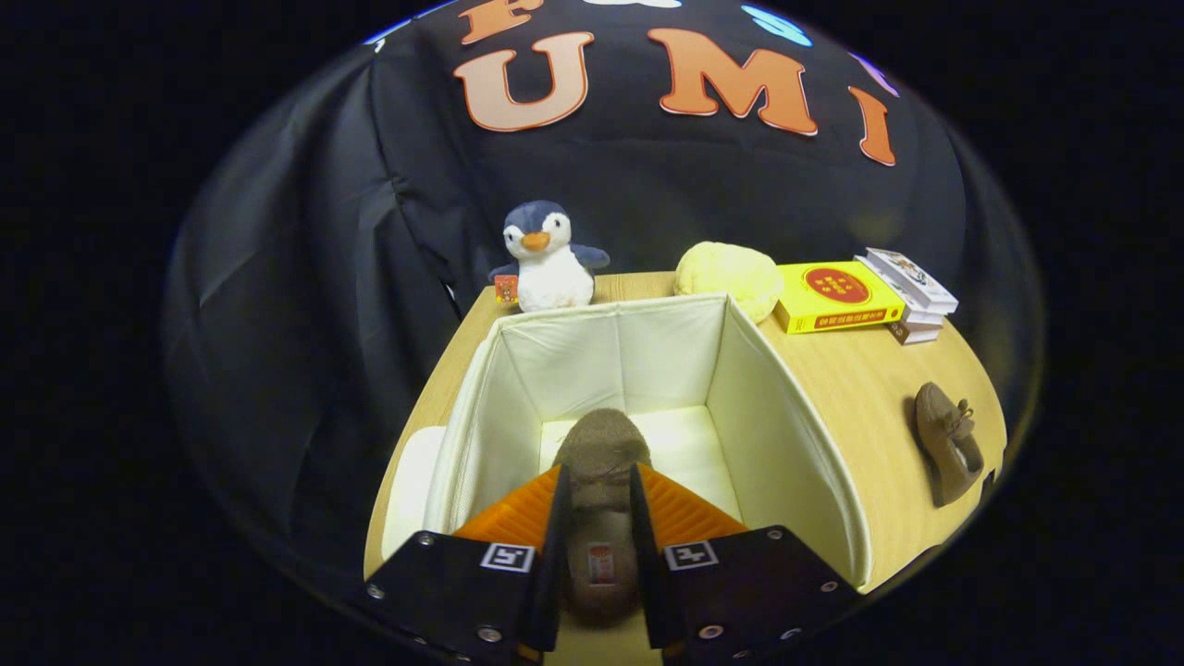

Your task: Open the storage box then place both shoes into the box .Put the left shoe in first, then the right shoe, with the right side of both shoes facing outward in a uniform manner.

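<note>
Tongs closed on a brown suede shoe, both fingers pressing its sides. Shoe's long axis runs straight ahead along the fingers, toe pointing into the open cream fabric storage box, held above the box floor, roughly central, slightly toward the near wall. Second brown shoe lies on the light wooden counter, right of the box, well apart. Next move, judged: lower and release. Box walls leave room either side.
</note>
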Available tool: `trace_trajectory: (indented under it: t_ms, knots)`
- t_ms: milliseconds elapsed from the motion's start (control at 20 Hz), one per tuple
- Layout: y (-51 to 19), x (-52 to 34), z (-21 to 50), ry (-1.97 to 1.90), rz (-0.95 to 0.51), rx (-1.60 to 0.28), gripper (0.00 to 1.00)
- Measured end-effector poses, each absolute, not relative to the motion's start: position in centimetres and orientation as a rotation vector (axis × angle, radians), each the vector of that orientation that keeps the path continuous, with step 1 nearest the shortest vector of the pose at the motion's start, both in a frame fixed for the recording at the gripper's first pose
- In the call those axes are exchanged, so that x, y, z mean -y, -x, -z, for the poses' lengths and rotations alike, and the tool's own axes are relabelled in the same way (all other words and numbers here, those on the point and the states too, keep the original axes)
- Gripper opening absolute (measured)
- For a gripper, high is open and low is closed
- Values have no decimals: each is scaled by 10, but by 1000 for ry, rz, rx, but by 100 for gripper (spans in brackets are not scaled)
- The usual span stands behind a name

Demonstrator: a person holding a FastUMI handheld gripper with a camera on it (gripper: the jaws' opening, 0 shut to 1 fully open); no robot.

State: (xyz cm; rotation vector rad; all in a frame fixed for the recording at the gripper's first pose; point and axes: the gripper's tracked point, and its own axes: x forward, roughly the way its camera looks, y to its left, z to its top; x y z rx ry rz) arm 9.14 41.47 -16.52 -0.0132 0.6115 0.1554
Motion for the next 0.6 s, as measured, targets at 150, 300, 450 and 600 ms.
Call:
trace_trajectory:
  t_ms: [150, 300, 450, 600]
  knots:
    - [-91, -392, 149, 20, -143, -574, 61]
    - [-90, -362, 132, 15, -125, -539, 81]
    - [-89, -319, 117, 14, -90, -507, 97]
    - [-88, -268, 109, 6, -36, -490, 98]
